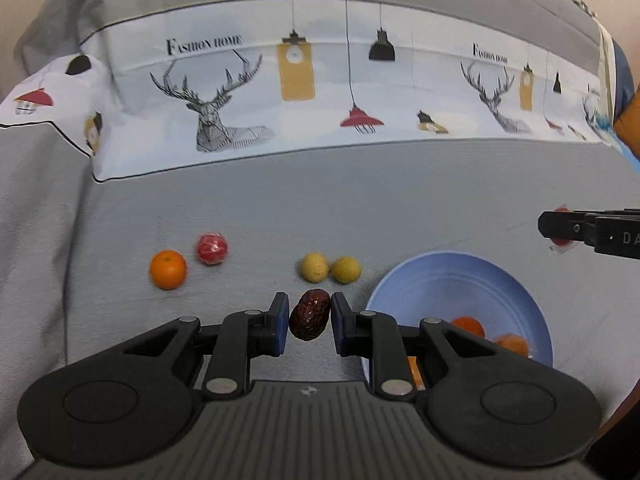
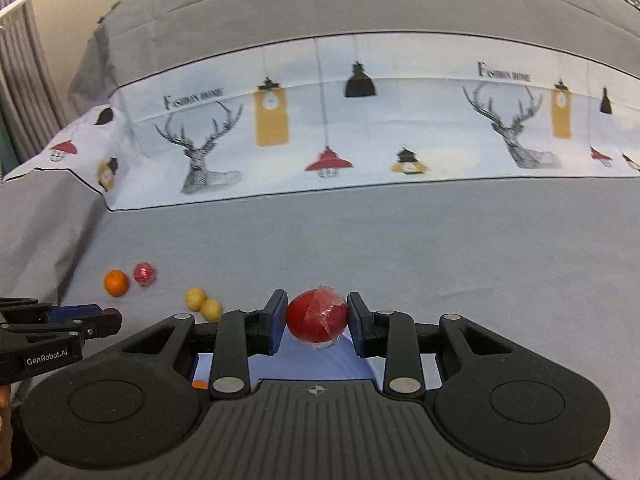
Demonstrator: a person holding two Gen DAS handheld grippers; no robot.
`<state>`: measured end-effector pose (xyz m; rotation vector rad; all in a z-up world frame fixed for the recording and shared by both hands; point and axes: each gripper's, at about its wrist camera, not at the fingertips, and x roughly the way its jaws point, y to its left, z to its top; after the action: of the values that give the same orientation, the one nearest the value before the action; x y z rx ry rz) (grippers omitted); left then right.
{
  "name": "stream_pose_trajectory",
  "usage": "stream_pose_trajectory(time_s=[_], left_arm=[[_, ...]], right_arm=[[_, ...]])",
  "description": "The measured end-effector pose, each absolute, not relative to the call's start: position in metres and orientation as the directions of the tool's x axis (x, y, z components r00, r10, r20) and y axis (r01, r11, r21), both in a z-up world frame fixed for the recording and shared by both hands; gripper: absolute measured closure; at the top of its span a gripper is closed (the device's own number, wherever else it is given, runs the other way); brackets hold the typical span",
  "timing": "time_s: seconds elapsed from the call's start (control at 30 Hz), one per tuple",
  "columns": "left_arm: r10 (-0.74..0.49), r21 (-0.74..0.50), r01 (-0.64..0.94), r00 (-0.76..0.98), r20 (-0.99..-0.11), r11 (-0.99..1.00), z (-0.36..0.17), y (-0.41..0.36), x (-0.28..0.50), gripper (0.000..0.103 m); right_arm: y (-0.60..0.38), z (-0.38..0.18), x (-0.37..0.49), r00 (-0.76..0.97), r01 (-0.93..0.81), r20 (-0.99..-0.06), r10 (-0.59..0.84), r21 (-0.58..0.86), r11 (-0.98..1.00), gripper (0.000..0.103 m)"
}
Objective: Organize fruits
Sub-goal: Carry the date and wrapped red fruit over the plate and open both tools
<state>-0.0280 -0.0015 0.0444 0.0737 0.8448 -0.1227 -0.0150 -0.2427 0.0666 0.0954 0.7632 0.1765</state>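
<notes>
My left gripper [image 1: 310, 314] is shut on a dark brown wrinkled date [image 1: 310, 315], held above the grey cloth just left of a light blue bowl [image 1: 440, 280]. The bowl holds orange pieces [image 1: 468, 326]. My right gripper [image 2: 317, 318] is shut on a red plastic-wrapped fruit [image 2: 317, 317] above the bowl's edge [image 2: 320, 364]; it also shows in the left wrist view [image 1: 560, 226]. On the cloth lie an orange [image 1: 168, 269], another red wrapped fruit [image 1: 212, 248] and two yellow fruits [image 1: 315, 267] [image 1: 346, 269].
The grey cloth [image 1: 360, 200] covers the table. A white printed band with deer and lamps [image 1: 320, 80] runs across the back. The left gripper shows at the left of the right wrist view [image 2: 108, 316].
</notes>
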Motion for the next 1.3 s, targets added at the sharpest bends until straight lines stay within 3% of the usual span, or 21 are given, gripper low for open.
stream_pose_trajectory(time_s=[0.43, 0.73, 1.3], left_arm=[[-0.149, -0.007, 0.226, 0.617, -0.773, 0.974, 0.029, -0.022, -0.022, 0.079], [-0.252, -0.027, 0.371, 0.574, -0.779, 0.928, 0.019, -0.051, -0.03, 0.078], [-0.279, -0.035, 0.418, 0.54, -0.794, 0.908, 0.009, -0.06, -0.027, 0.079]], right_arm=[[-0.238, 0.051, -0.012, 0.652, -0.155, -0.741, 0.161, 0.078, 0.985, 0.069], [-0.23, 0.043, -0.004, 0.627, -0.175, -0.764, 0.153, 0.054, 0.983, 0.069], [-0.225, 0.038, 0.001, 0.607, -0.19, -0.78, 0.153, 0.044, 0.981, 0.069]])
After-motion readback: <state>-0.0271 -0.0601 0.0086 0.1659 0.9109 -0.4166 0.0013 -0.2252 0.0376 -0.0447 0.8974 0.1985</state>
